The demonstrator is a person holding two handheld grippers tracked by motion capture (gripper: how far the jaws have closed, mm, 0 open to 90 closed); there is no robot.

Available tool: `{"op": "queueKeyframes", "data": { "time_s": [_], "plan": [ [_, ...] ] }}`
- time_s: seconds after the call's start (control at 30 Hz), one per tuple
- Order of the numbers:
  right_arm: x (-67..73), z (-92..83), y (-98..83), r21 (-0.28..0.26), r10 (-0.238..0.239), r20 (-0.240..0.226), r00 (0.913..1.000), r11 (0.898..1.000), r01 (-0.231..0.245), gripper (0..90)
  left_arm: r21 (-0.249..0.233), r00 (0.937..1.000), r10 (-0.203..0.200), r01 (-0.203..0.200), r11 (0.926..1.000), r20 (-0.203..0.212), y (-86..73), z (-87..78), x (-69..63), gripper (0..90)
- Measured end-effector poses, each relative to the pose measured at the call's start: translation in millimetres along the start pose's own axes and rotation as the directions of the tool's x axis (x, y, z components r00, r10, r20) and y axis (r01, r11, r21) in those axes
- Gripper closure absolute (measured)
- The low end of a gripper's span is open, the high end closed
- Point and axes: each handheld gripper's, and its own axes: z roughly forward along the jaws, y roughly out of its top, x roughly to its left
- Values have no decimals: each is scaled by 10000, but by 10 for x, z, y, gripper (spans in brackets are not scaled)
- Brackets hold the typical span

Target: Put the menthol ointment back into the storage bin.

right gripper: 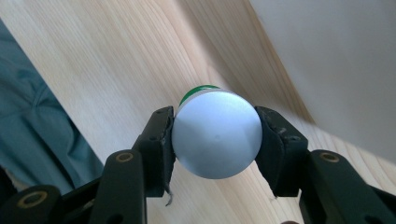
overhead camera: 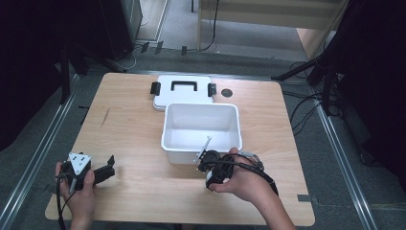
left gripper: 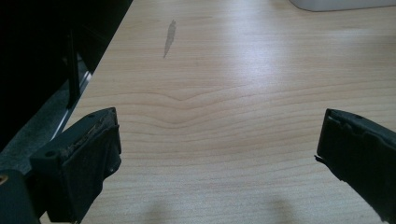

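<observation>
My right gripper [right gripper: 215,136] is shut on a small can [right gripper: 215,134], whose round silver end faces the camera with a green edge behind it. In the high view this gripper [overhead camera: 209,168] hangs just in front of the near wall of an open white bin [overhead camera: 201,143] at the table's middle. The bin's wall [right gripper: 336,60] fills the upper right of the right gripper view. My left gripper [overhead camera: 109,167] rests near the table's front left corner. Its jaws stand wide open [left gripper: 219,140] over bare wood with nothing between them.
The bin's white lid [overhead camera: 183,92], with a black handle and two black latches, lies flat behind the bin. A small dark round hole [overhead camera: 227,92] marks the wooden table [overhead camera: 129,124] beside it. Cables and stand legs lie on the floor around the table.
</observation>
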Motion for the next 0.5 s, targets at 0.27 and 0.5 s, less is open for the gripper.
{"op": "queueKeyframes", "data": {
  "time_s": [0.27,0.5],
  "plan": [
    [-227,-202,-261,-162,569,3,9984,9982,-569,517,-4,10000,23,-23,10000,-18,0,-1,-7,1],
    [-450,-335,-512,-93,1124,59,9936,9936,-1124,517,5,10000,53,-53,10000,-14,-1,-4,-10,1]
  ]
}}
